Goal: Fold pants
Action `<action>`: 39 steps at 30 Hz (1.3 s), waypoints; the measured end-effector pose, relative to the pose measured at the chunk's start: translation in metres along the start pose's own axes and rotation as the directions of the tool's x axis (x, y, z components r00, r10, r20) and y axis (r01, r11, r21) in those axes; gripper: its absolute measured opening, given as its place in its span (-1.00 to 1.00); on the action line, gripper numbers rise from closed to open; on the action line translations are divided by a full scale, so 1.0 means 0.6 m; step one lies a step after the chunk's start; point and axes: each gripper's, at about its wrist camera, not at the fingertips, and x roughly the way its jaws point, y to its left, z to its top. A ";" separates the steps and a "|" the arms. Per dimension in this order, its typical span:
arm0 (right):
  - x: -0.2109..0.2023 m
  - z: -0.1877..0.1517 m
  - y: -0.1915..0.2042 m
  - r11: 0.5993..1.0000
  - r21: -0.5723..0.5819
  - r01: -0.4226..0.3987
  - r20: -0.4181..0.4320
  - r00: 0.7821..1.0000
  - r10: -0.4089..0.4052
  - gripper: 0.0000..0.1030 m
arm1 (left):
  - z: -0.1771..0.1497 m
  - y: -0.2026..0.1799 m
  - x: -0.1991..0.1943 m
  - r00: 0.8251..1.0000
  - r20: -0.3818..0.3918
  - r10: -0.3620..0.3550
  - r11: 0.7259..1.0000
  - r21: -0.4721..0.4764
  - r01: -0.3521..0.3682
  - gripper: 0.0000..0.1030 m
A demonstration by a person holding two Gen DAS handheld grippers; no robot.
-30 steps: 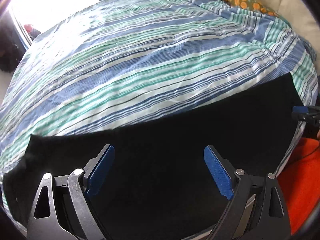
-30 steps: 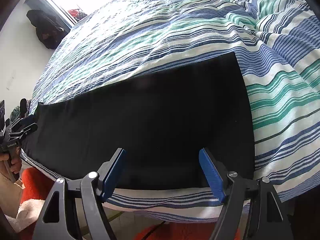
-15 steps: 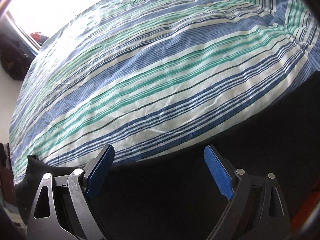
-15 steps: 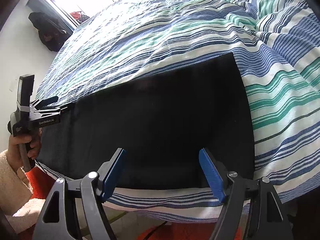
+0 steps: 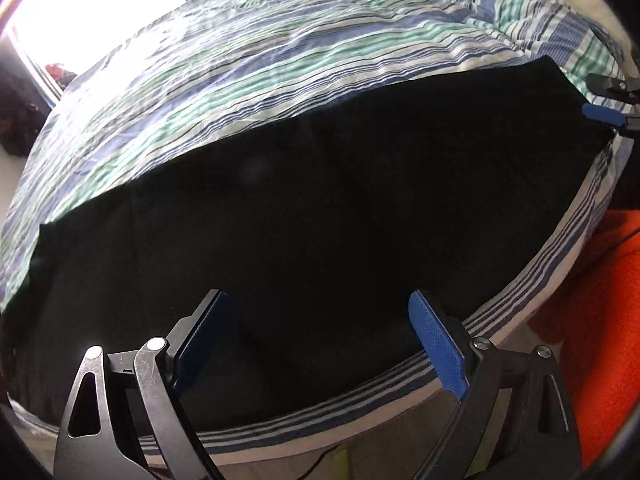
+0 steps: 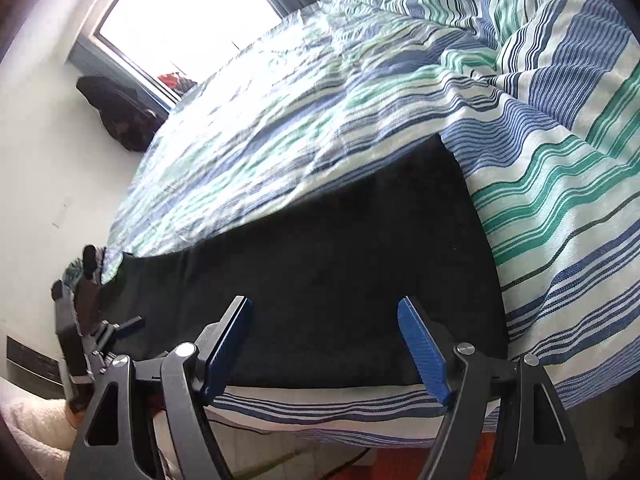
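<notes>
Black pants [image 5: 320, 208] lie flat in a long band along the near edge of a bed with a striped cover [image 5: 280, 52]. My left gripper [image 5: 320, 320] is open and empty above the near left part of the pants. My right gripper [image 6: 324, 328] is open and empty above the right end of the pants [image 6: 328, 248]. The right gripper shows at the far right of the left wrist view [image 5: 608, 100]. The left gripper shows at the lower left of the right wrist view [image 6: 100, 332].
The striped cover [image 6: 360, 100] bunches into folds at the right. A window [image 6: 180, 12] and a dark bag [image 6: 116, 112] are beyond the bed. An orange cloth [image 5: 600, 312] lies beside the bed's near edge.
Both grippers have stayed open. The left gripper has pulled back toward the near edge of the pants. The right gripper has tilted and swung, so the window and wall show.
</notes>
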 end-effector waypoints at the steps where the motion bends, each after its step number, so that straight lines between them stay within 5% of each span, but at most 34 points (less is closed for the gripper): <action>1: -0.019 0.003 -0.010 0.999 0.032 -0.037 0.052 0.998 0.035 0.46 | -0.001 0.005 0.000 1.000 -0.006 -0.013 1.000 -0.021 0.012 0.80; 5: -0.089 -0.005 -0.091 0.940 0.307 -0.150 0.225 0.971 0.081 0.46 | -0.006 0.020 0.004 0.999 -0.001 -0.044 0.998 -0.052 0.043 0.83; 8: -0.102 -0.020 -0.136 0.874 0.465 -0.138 0.178 0.982 0.061 0.47 | -0.009 0.027 0.006 0.999 0.000 -0.046 0.997 -0.062 0.046 0.84; 15: -0.053 -0.038 -0.134 0.867 0.499 0.009 -0.021 1.000 0.001 0.47 | -0.014 0.031 0.006 0.999 -0.002 -0.043 0.996 -0.074 0.043 0.85; 21: -0.021 -0.035 -0.139 0.858 0.511 -0.049 0.016 0.999 0.047 0.47 | -0.004 0.029 0.010 0.999 -0.007 -0.046 0.996 -0.076 0.045 0.86; 27: -0.017 -0.036 -0.139 0.869 0.494 0.030 -0.010 1.000 -0.028 0.40 | 0.001 0.023 0.016 0.999 -0.005 -0.042 0.996 -0.077 0.042 0.87; 29: -0.015 -0.035 -0.137 0.874 0.484 -0.041 0.017 0.999 0.037 0.39 | 0.000 0.022 0.016 0.999 -0.004 -0.039 0.996 -0.077 0.039 0.87; 30: -0.016 -0.036 -0.140 0.869 0.487 -0.083 0.040 0.997 0.073 0.14 | 0.000 0.021 0.017 0.999 -0.002 -0.037 0.996 -0.077 0.036 0.87; 31: -0.015 -0.037 -0.143 0.863 0.496 -0.094 0.049 0.996 0.081 -0.37 | 0.001 0.018 0.017 0.999 -0.001 -0.034 0.997 -0.076 0.034 0.87; 32: -0.014 -0.039 -0.147 0.857 0.507 -0.088 0.049 0.996 0.073 -0.53 | -0.001 0.018 0.017 1.000 0.001 -0.031 0.997 -0.077 0.031 0.87; 36: -0.022 -0.037 -0.127 0.882 0.467 -0.060 0.054 0.998 0.039 -0.67 | -0.003 0.010 0.019 1.000 0.005 -0.004 0.997 -0.082 0.005 0.90; 39: -0.053 -0.027 -0.080 0.893 0.425 -0.149 0.134 0.986 0.101 -0.72 | 0.000 0.014 0.014 1.000 -0.005 -0.022 0.996 -0.082 0.022 0.90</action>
